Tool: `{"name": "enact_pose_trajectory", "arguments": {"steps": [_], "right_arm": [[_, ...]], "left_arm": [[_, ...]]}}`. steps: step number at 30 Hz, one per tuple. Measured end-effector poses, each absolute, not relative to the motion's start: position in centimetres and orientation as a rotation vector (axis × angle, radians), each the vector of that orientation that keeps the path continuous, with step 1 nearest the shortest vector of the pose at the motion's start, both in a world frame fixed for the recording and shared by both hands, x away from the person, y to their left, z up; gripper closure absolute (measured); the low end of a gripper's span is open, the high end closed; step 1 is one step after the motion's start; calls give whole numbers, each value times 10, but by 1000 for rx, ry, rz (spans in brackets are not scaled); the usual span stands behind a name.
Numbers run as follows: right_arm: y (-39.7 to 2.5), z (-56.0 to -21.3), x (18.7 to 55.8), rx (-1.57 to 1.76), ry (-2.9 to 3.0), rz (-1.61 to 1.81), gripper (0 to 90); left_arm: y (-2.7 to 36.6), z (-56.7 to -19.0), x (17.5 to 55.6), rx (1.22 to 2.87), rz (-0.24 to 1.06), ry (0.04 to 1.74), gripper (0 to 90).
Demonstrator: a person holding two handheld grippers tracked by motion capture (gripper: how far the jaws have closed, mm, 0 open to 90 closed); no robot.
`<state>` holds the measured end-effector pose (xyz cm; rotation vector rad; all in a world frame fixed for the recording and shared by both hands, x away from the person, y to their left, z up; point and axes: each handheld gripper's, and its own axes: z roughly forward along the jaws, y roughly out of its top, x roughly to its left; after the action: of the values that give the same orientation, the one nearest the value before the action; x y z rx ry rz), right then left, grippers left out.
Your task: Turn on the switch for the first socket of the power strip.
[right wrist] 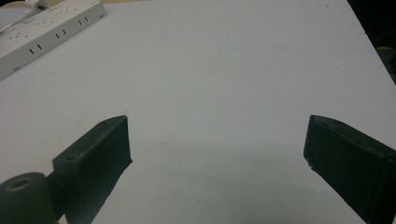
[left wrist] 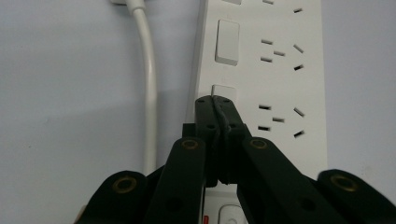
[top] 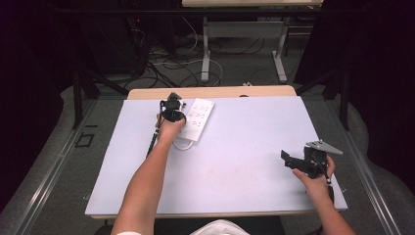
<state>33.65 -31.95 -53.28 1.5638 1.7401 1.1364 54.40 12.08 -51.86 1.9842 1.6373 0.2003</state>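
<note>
I have the left gripper (left wrist: 215, 103) clenched, jaws pressed flat together with nothing between them, and its tip sits on the power strip (left wrist: 261, 88), right at the lower edge of one of the white rocker switches (left wrist: 224, 93). The strip lies flat near the far edge of the table (top: 235, 171), its white cable (left wrist: 148, 93) running alongside it on the side away from the sockets. My read is that I am pressing a switch with the closed tip.

The right gripper (right wrist: 217, 140) is released, jaws spread wide, hovering over bare table well apart from the strip, which I see off in the far corner of the right gripper view (right wrist: 46, 28).

What worries me: the tip lands on the switch's edge, not its middle, so a push could slide off onto the casing or toward the neighbouring switch (left wrist: 228, 42). Nothing is steadying the strip either, so a slanted push may shove it along the smooth table, or drag it against its cable, instead of tipping the rocker
</note>
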Motion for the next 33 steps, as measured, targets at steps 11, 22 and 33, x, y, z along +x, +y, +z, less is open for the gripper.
{"name": "enact_pose_trajectory", "arguments": {"steps": [11,22,33], "right_arm": [[-319,-533,337,1560,1752,1134,67],[-320,-533,337,1548,1761,1130,67],[-320,-535,339,1541,1749,1141,68]], "left_arm": [[118,-519,543,1999,230,1627,900],[119,-519,542,1997,226,1622,897],[118,-519,541,1988,237,1619,876]]}}
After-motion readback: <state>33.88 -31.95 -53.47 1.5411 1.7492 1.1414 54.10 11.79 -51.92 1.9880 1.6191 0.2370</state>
